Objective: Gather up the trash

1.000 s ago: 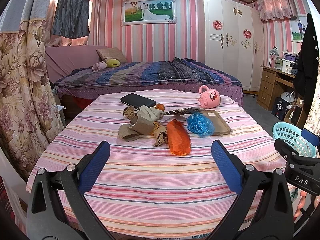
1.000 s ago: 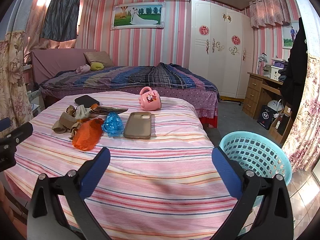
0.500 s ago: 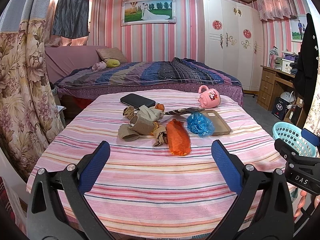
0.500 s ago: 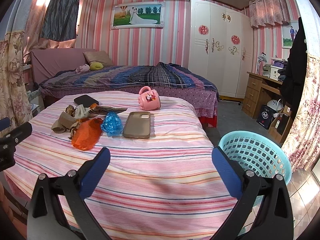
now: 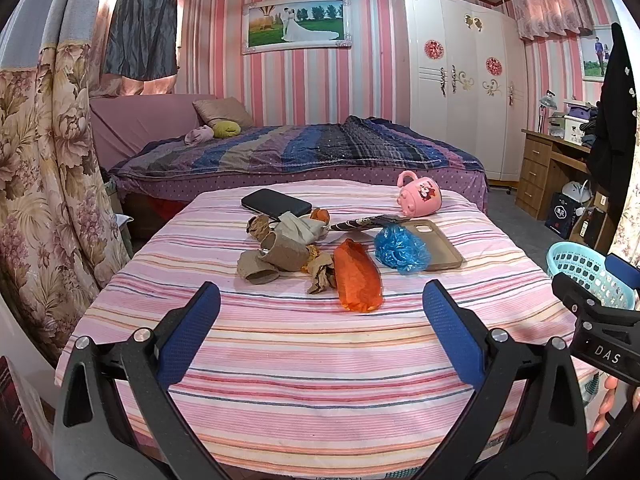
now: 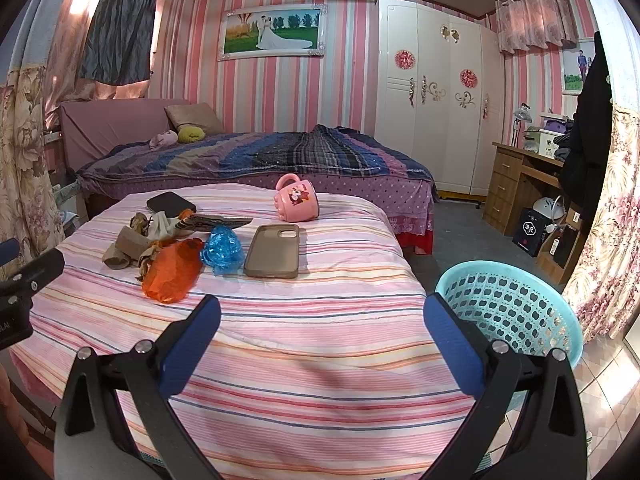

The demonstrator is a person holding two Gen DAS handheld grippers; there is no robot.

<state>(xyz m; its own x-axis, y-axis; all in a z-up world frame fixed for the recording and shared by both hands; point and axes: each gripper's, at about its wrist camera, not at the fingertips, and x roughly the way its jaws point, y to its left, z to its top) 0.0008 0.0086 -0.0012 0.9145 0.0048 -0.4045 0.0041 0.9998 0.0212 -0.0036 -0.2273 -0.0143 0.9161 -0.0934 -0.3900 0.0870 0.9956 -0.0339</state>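
On the pink striped table (image 5: 320, 360) lies a heap of trash: an orange plastic bag (image 5: 357, 282) (image 6: 174, 270), a crumpled blue bag (image 5: 401, 248) (image 6: 223, 250), brown cardboard tubes (image 5: 276, 260) (image 6: 126, 246) and crumpled paper (image 5: 320, 276). A turquoise basket (image 6: 516, 312) (image 5: 588, 268) stands on the floor off the table's right side. My left gripper (image 5: 320, 320) hangs open above the near part of the table, short of the heap. My right gripper (image 6: 320, 324) is open too, near the table's right front corner beside the basket.
A pink mug (image 5: 420, 199) lies on its side at the back right. A brown phone case (image 6: 274, 250), a black phone (image 5: 276, 203) and a dark feather-like piece (image 5: 364, 223) also lie on the table. A bed, wardrobe and desk stand behind; flowered curtains hang on both sides.
The right wrist view has shifted a little, with the table's objects sliding slightly left. The left gripper has stayed put. Both grippers remain open.
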